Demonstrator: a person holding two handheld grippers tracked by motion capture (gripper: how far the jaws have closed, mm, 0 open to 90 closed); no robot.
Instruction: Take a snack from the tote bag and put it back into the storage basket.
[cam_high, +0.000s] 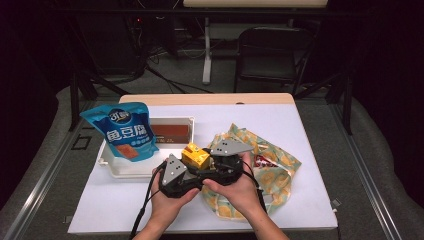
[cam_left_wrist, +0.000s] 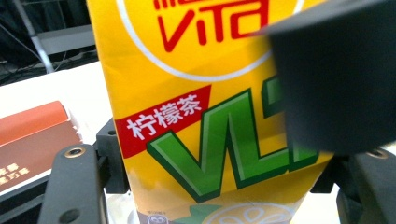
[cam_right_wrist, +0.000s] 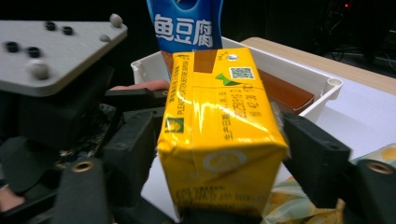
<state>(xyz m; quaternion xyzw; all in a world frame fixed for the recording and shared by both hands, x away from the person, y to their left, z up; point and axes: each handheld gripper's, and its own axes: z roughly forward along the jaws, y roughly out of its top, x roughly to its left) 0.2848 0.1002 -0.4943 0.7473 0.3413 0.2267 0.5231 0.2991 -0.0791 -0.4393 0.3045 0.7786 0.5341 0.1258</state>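
Yellow carton sits between both grippers, mid-table near edge, just right of the white tray. Left gripper: jaws part open, flanking the carton; pad contact not discernible. Right gripper: jaws wide, carton between them; grip cannot be confirmed. Patterned bag on right.

A person's two hands hold a left gripper and right gripper together around a yellow drink carton, mid-table, between a white tray and a patterned bag.
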